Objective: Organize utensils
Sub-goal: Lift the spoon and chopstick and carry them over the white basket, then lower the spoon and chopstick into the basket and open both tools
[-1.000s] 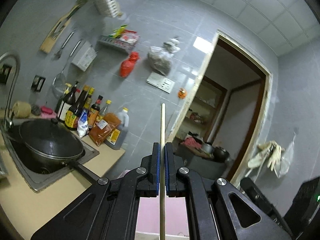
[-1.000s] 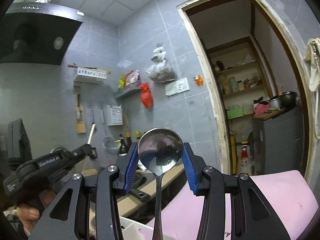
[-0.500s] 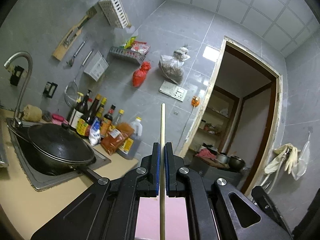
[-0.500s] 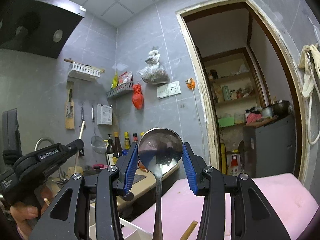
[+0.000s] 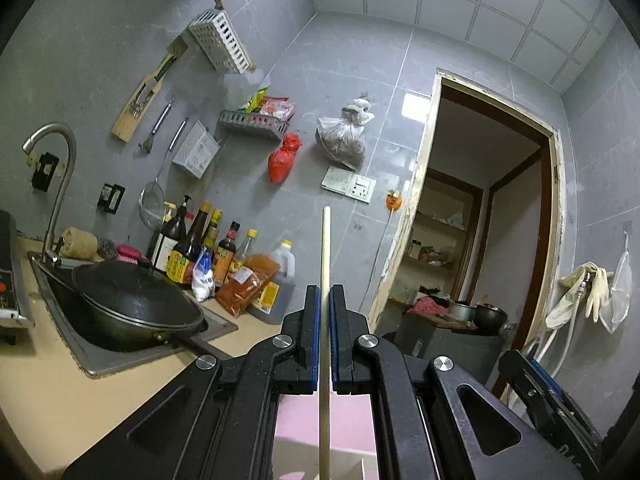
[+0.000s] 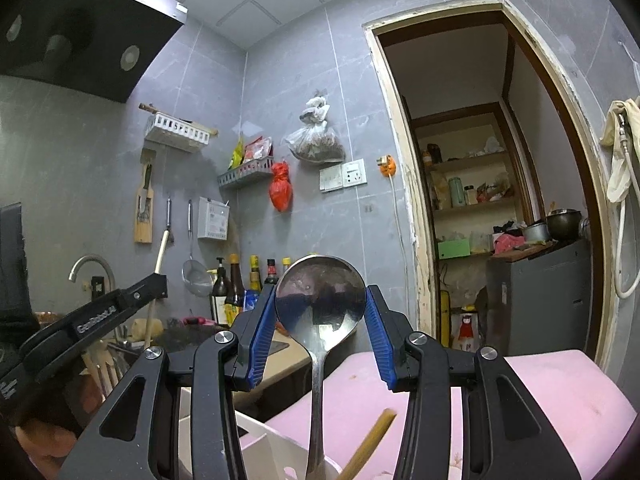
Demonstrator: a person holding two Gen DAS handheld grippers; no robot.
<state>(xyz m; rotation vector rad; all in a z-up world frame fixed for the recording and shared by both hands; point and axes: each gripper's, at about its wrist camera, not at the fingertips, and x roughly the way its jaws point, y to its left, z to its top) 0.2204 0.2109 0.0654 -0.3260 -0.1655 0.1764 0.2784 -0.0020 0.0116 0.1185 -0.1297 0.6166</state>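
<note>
Fingers of the left gripper (image 5: 325, 340) are pinched nearly together on a chopstick (image 5: 325, 264), which stands upright through the narrow slot and pokes well above the tips. On the right gripper (image 6: 320, 320) the blue pads sit wide apart on either side of a steel spoon (image 6: 320, 300); its bowl fills the gap and seems to touch both, so it looks clamped across the bowl with the handle hanging straight down, though contact on the right side is hard to judge. Over the last second both cameras have tipped downward: the pink mat (image 6: 540, 384) takes up more of the lower part of the right view, a white organizer (image 6: 256, 440) edge has come into sight below the fingers, and a second wooden stick (image 6: 372, 440) now shows leaning beside the spoon handle. In the left view the wok (image 5: 132, 304) in the sink and the bottles on the bench (image 5: 80, 396) have shifted right and sit more fully in frame. That suggests both utensils are being brought down toward the organizer, chopstick and spoon each still carried, neither yet released. Likely next is lowering each into its own slot.
</note>
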